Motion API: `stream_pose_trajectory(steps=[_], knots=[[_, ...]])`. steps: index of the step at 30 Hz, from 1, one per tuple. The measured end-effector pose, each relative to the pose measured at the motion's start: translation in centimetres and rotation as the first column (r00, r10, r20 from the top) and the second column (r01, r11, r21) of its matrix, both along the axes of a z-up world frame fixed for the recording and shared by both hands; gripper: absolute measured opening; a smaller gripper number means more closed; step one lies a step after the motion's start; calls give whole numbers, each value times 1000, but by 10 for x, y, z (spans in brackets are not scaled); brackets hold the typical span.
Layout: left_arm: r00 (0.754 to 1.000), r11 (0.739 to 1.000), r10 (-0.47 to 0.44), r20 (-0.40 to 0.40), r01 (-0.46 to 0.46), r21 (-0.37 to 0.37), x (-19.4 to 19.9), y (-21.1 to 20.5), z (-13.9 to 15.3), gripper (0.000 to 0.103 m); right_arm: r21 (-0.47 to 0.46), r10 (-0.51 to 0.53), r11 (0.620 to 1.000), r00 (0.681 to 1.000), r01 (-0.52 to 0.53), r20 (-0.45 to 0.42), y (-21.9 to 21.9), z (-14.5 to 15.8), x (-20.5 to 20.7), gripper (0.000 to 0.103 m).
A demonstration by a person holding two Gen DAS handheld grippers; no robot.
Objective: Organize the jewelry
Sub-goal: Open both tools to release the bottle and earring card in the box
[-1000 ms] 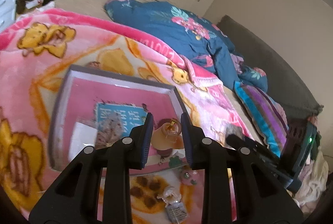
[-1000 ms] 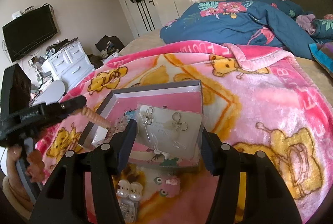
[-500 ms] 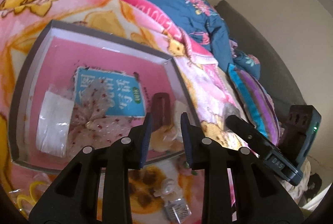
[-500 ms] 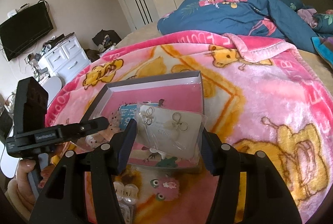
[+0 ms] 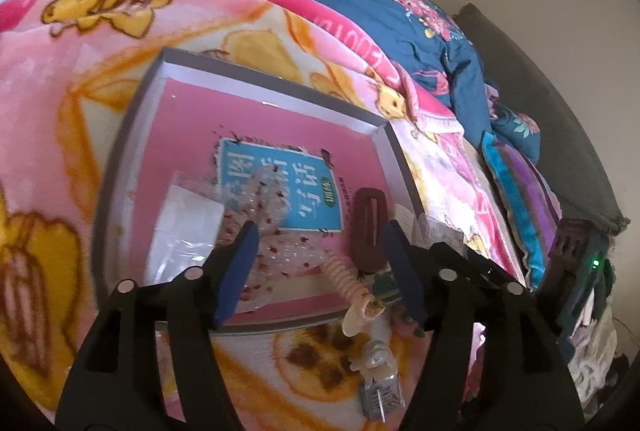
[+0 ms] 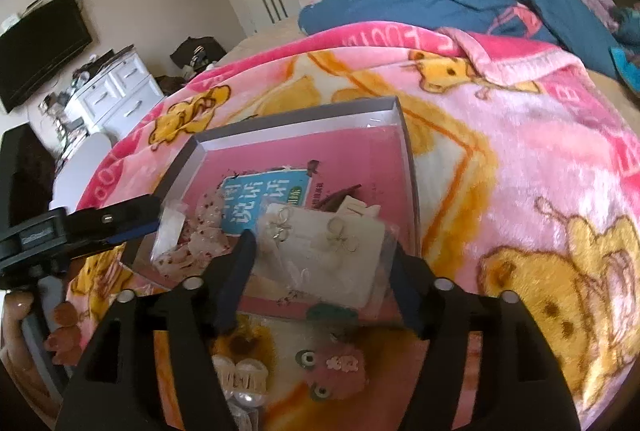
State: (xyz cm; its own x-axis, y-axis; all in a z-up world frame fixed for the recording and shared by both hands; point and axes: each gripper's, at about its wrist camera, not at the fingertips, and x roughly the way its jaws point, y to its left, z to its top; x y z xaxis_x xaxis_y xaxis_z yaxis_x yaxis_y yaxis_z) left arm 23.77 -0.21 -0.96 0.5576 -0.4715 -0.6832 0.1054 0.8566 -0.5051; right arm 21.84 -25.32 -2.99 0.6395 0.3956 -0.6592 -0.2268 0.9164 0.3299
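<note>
Hovering over the pink-lined box (image 5: 256,83) on the bed blanket (image 5: 60,111), left gripper (image 5: 320,267) fingers spread and empty, right gripper (image 6: 324,271) clamping a bagged earring card (image 6: 320,247) above the box's near edge; blue booklet (image 5: 280,187) text unreadable.

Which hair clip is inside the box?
The dark brown hair clip, lying on the box's pink floor. The pearl claw clip sits outside on the blanket.

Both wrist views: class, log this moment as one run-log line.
left tool: open, empty | right tool: shut on earring card | gray box: holds brown hair clip
</note>
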Motion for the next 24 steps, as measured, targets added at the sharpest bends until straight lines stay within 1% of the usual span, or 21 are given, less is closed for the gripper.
stream_pose_trajectory(steps=[1, 2, 8, 9, 11, 15, 16, 17, 18, 20, 21, 22, 24], knots=[[1000, 1000, 6, 1, -6, 4, -1, 2, 3, 62, 3, -15, 1000, 1000, 15, 3, -2, 0, 0, 76], [1000, 1000, 10, 4, -10, 5, -3, 3, 5, 65, 4, -23, 1000, 1000, 23, 6, -5, 1, -1, 77], [1000, 1000, 14, 22, -14, 17, -10, 6, 19, 73, 23, -44, 999, 999, 44, 26, -18, 8, -12, 80], [1000, 1000, 12, 26, -13, 20, -11, 6, 21, 77, 22, -45, 999, 999, 44, 29, -19, 9, -14, 80], [999, 999, 6, 31, -7, 41, -15, 5, 23, 82, 30, -53, 998, 998, 51, 39, -24, 13, -19, 80], [999, 992, -31, 36, 27, 120, -24, -8, 21, 82, 38, -60, 998, 996, 58, 61, -29, 22, -29, 80], [998, 987, -45, 41, 38, 156, -28, -15, 19, 81, 43, -60, 997, 996, 57, 65, -30, 25, -32, 80], [997, 978, -63, 42, 53, 203, -31, -23, 16, 74, 49, -59, 997, 996, 55, 67, -31, 26, -34, 80], [996, 969, -80, 40, 68, 236, -34, -29, 12, 61, 52, -58, 997, 996, 55, 69, -32, 28, -37, 80], [994, 962, -110, 29, 99, 256, -37, -38, 7, 49, 53, -57, 997, 996, 53, 72, -32, 30, -39, 80], [991, 961, -130, 21, 121, 247, -39, -42, 4, 46, 54, -56, 997, 996, 52, 74, -33, 31, -40, 80], [988, 963, -151, 16, 144, 230, -40, -46, 1, 46, 56, -57, 997, 996, 53, 74, -34, 32, -42, 80], [987, 964, -162, 11, 156, 216, -40, -51, -3, 46, 57, -59, 997, 996, 55, 74, -35, 32, -46, 80]])
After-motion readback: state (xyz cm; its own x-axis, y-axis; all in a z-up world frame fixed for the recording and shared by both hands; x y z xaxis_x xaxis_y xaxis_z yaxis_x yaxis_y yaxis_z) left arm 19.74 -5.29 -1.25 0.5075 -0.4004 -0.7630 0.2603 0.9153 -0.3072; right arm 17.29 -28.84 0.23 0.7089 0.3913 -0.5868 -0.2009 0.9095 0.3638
